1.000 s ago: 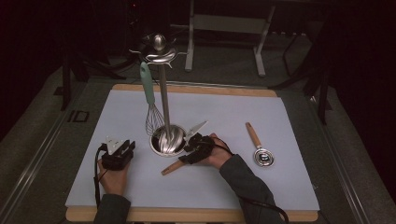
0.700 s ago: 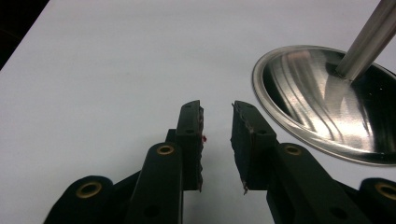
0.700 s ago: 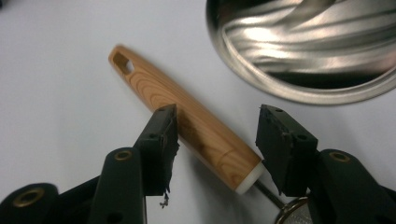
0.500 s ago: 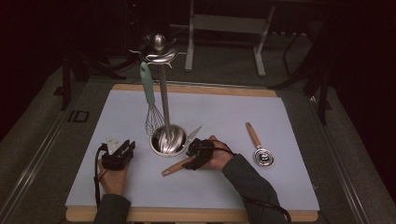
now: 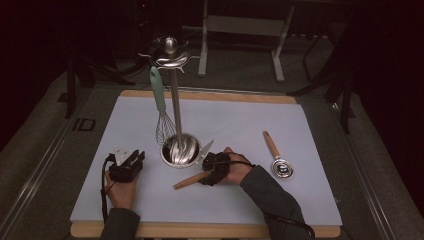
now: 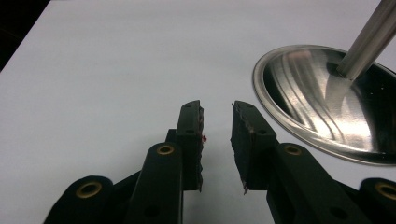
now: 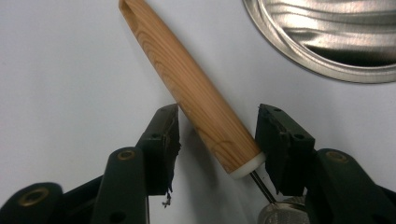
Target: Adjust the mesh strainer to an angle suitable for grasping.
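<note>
A utensil with a tapered wooden handle point(image 5: 189, 180) point(image 7: 187, 79) lies flat on the white mat, its metal end beside the steel stand base point(image 5: 180, 150) point(image 7: 327, 37). My right gripper point(image 5: 212, 168) point(image 7: 217, 112) straddles the thick end of that handle. Its jaws have just been closing, and the handle lies slanted between them with slim gaps at the pads. My left gripper point(image 5: 134, 159) point(image 6: 217, 105) rests on the mat left of the base point(image 6: 327, 107), jaws partly apart with nothing between them. A whisk with a teal handle point(image 5: 159, 107) hangs from the stand.
A second wooden-handled utensil with a round metal head point(image 5: 277, 159) lies on the mat to the right. The white mat point(image 5: 240, 120) covers a wooden board point(image 5: 200, 230). Dark floor and metal frame legs point(image 5: 277, 45) lie beyond the far edge.
My right gripper has drawn slightly toward the near edge and settled over the wooden handle. The handle and my left gripper have stayed where they were.
</note>
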A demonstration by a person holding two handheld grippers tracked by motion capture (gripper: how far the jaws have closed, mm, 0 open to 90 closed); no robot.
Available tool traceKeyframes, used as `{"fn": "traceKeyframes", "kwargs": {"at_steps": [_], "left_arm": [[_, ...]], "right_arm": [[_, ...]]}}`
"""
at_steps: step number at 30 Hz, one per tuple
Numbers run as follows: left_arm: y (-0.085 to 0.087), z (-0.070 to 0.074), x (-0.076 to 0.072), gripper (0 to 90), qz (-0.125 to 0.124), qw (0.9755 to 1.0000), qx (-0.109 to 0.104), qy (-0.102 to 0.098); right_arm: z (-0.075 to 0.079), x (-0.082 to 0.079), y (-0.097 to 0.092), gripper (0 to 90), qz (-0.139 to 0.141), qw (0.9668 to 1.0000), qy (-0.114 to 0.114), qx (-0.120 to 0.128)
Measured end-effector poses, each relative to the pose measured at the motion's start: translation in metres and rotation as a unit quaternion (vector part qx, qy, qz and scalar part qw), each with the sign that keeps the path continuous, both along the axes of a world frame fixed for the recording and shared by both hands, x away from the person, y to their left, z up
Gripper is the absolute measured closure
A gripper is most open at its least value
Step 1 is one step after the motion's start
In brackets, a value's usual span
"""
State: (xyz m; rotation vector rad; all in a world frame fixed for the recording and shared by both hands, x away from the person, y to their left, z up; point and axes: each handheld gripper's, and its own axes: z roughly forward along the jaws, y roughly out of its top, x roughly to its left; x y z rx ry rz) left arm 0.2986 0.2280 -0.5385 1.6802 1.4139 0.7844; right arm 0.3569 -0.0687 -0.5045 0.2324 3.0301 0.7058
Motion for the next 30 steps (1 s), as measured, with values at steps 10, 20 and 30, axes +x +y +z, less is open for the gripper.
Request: {"fn": "traceKeyframes", "kwargs": {"at_steps": [10, 20, 30], "left_arm": [[0.000, 0.000, 0.000, 73.4, -0.001, 1.0000, -0.002, 0.000], [0.000, 0.000, 0.000, 73.4, 0.000, 1.0000, 0.001, 0.001], [0.000, 0.000, 0.000, 73.3, 0.000, 1.0000, 0.002, 0.000]], "right_arm": [[-0.001, 0.004, -0.004, 62.2, -0.057, 0.9975, -0.019, -0.036], [-0.001, 0.019, -0.051, 63.1, -0.159, 0.9867, 0.003, -0.030], [0.012, 0.019, -0.062, 60.3, -0.134, 0.9898, -0.004, -0.049]]}}
